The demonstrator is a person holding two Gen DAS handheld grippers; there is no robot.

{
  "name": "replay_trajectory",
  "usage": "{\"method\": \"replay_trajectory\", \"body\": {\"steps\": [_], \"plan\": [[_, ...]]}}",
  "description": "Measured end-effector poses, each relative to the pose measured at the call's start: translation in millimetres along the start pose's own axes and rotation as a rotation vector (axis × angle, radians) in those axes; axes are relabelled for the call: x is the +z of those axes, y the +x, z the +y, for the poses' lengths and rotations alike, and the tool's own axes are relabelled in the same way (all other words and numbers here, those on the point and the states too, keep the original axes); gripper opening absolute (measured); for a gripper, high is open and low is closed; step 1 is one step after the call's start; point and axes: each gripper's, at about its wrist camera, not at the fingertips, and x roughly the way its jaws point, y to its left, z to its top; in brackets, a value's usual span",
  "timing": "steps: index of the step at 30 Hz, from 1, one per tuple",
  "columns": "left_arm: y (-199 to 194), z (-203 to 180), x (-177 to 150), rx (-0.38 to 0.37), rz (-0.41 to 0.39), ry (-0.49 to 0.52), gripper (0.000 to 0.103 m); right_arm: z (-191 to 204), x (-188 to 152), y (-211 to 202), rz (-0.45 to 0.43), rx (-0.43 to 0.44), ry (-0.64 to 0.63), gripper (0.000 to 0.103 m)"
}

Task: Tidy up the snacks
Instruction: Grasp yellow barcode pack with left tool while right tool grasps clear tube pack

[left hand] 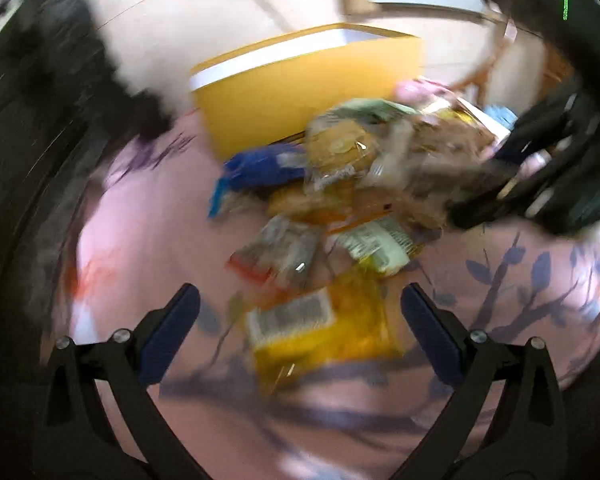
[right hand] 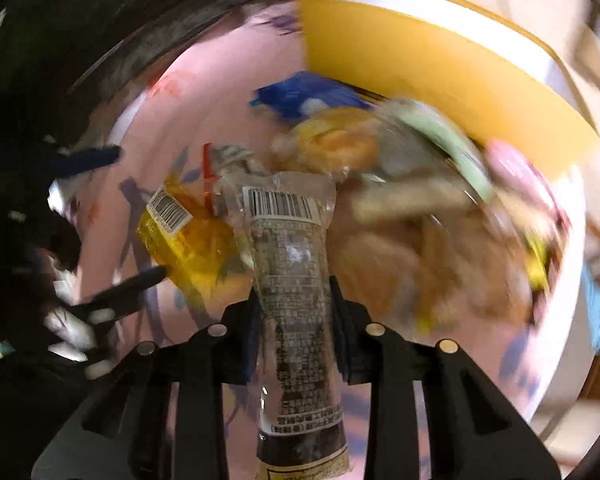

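Both views are motion-blurred. A pile of wrapped snacks [left hand: 352, 184] lies on a pink table with a blue branch pattern [left hand: 148, 208]. My left gripper [left hand: 300, 312] is open and empty, its fingers on either side of a yellow packet with a barcode [left hand: 324, 332]. My right gripper [right hand: 292, 304] is shut on a long clear snack packet with a barcode and printed text [right hand: 292, 272], held above the pile [right hand: 400, 208]. The right gripper also shows at the right of the left wrist view [left hand: 520, 184]. A yellow box [left hand: 300, 84] stands behind the pile.
The yellow box [right hand: 440, 68] has a white inner rim and is open at the top. A blue packet [left hand: 260, 168] lies at the pile's left edge. A wooden chair [left hand: 484, 68] stands beyond the table. The left gripper shows at the left of the right wrist view [right hand: 100, 220].
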Motion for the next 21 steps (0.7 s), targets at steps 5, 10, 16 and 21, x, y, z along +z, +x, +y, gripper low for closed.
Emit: {"method": "replay_trajectory", "body": {"steps": [5,10,16,21], "plan": [[43,-10,-18,-0.033,0.127,0.037,0.088,-31,-28,-47,-0.066,-0.061,0.176,0.031],[44,11,-9,-0.091,0.155,-0.128,0.077,-54,-42,-77,-0.117,-0.091,0.267,0.031],[16,40,16,-0.119,0.103,-0.304,0.073,-51,-27,-93,-0.204,-0.027,0.297,0.031],[-33,67,63,-0.122,-0.011,-0.390,0.073,-45,-4,-118,-0.336,-0.053,0.293,0.031]]}}
